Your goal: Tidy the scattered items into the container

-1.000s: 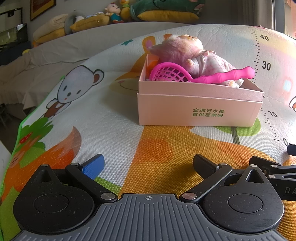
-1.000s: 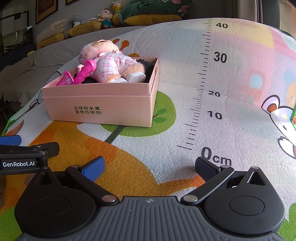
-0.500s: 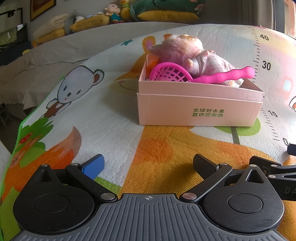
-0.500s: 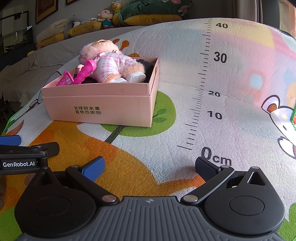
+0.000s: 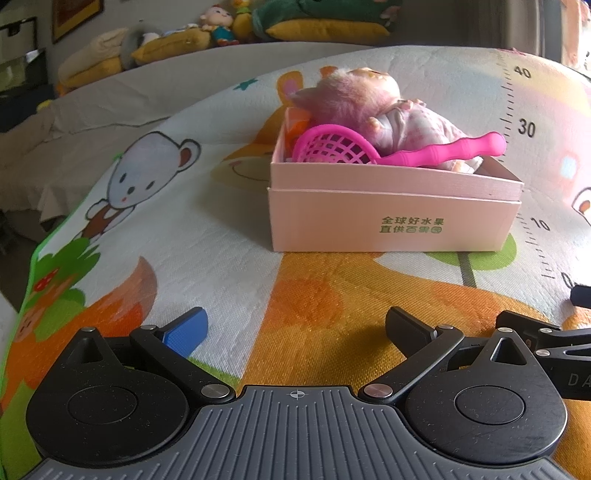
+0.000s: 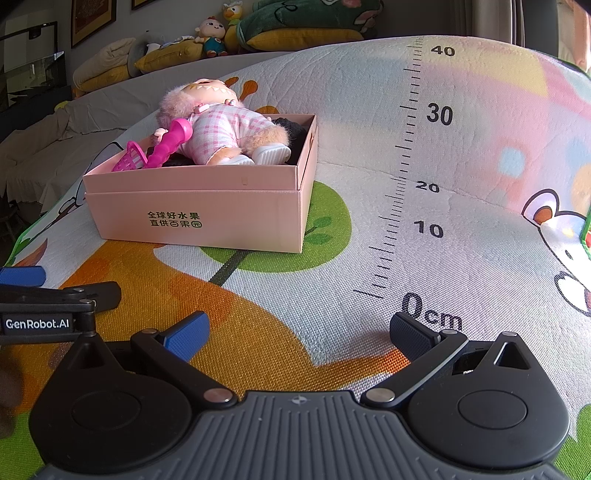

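Left gripper [image 5: 295, 325]: spread wide with nothing between its fingers, one blue pad [image 5: 186, 328] and one black, low over the play mat [image 5: 192, 236].
Right gripper [image 6: 299, 330]: also gaping and empty, low over the mat's orange patch, close by the printed "0cm" mark.
The two together: they sit side by side; the left one's tip shows at 9 o'clock in the right wrist view, with its "GenRobot.AI" label [image 6: 37, 324] readable.
Pink cardboard box [image 5: 391, 210]: rests on the mat at about 1 o'clock from the left gripper and 11 o'clock from the right one, well apart from both, green printed characters on its near wall.
Plush doll [image 6: 221, 129]: lies on its back inside the box in a pink checked outfit, fuzzy pink head toward the far end, white shoes toward the right wall.
Pink toy scoop net [image 5: 336, 147]: inside the box beside the doll, its mesh head at the left end, its knobbly handle [image 5: 454, 151] slanting above the near rim.
Dark item [image 6: 291, 127]: tucked in the box behind the doll's legs; too hidden to name.
Play mat: cartoon bear at 10 o'clock from the left gripper, ruler scale running away at 1 o'clock from the right.
Background: a row of cushions and stuffed toys [image 6: 210, 31] at 12 o'clock.
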A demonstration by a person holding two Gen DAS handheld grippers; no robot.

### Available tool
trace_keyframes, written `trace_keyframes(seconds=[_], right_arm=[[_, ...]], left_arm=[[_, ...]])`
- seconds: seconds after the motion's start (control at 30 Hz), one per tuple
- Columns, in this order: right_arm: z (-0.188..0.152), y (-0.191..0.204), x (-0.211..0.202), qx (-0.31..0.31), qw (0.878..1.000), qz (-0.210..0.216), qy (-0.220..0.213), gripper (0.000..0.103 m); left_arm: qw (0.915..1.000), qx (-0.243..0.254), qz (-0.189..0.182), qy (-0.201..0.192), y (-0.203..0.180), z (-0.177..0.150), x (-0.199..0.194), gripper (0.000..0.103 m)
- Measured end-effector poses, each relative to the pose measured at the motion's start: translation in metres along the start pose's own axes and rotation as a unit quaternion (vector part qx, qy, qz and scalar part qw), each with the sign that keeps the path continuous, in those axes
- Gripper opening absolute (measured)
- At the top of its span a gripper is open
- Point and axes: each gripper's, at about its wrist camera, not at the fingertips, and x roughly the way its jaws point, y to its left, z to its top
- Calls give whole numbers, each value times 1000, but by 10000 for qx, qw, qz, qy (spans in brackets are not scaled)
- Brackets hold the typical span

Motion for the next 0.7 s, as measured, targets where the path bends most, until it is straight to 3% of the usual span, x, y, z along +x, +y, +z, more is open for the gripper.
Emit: trace_keyframes(seconds=[0.3,0.7], right_arm=[[0,0,0,-1,10000,0,0,103],[0,0,0,-3,10000,-3,1,103]], left_arm=[[9996,44,-183,203,3,2,-1,103],[9997,-60,-205,78,4,-1,-4,103]])
